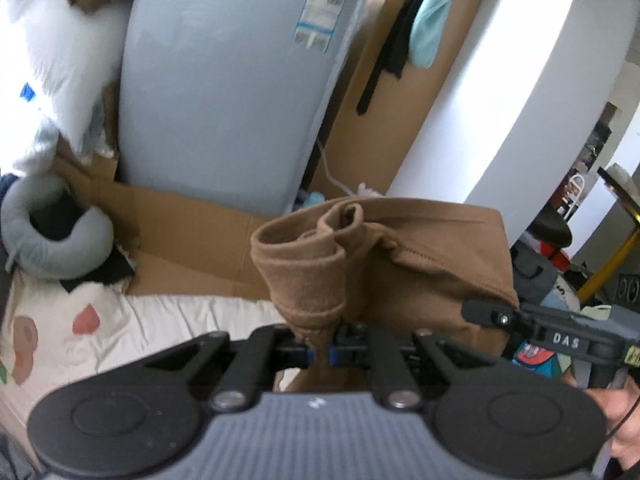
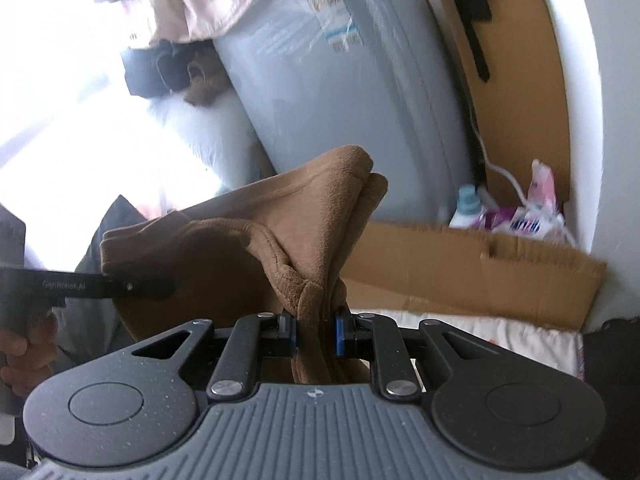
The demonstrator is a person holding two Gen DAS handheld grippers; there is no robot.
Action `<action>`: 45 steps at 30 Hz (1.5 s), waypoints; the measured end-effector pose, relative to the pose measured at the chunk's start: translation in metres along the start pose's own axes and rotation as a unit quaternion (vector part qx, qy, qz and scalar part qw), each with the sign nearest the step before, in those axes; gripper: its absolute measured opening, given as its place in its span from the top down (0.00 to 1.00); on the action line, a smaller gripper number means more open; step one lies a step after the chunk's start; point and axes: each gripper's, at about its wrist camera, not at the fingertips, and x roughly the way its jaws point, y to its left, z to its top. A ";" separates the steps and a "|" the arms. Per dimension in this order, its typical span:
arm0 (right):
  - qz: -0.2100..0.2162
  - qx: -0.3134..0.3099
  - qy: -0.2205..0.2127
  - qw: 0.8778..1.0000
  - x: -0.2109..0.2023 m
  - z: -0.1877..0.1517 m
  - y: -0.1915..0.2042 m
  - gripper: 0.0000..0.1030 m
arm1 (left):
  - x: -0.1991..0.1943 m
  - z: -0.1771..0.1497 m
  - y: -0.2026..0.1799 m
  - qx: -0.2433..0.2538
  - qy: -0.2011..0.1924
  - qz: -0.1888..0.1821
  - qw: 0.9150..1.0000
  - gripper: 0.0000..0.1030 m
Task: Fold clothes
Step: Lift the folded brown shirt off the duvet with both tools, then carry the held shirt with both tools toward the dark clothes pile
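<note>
The left gripper [image 1: 322,354] sits low in the centre of the left wrist frame, its blue-padded jaws drawn almost together and pinching a gathered bunch of brown garment [image 1: 400,264]. At the right edge of that frame the right gripper [image 1: 480,312] reaches in sideways, its black finger tip at the cloth's hem, with a hand [image 1: 616,412] below it at the lower right corner.

In the right wrist frame, the right gripper [image 2: 316,336] is clamped on a thicker fold, its jaws a little apart. The left gripper [image 2: 160,286] enters from the left edge, held by a hand [image 2: 24,356] at lower left.
</note>
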 end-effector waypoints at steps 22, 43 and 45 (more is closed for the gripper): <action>-0.031 -0.037 -0.052 0.997 -0.169 0.099 0.014 0.84 | -0.079 0.044 -0.120 0.020 -0.048 -0.063 0.997 0.93; -0.146 0.007 -0.081 0.986 -0.296 0.016 -0.102 0.84 | 0.030 -0.013 -0.227 0.086 0.016 -0.208 0.974 0.93; -0.156 0.015 -0.084 0.984 -0.300 0.006 -0.113 0.84 | 0.043 -0.021 -0.233 0.094 0.026 -0.216 0.971 0.93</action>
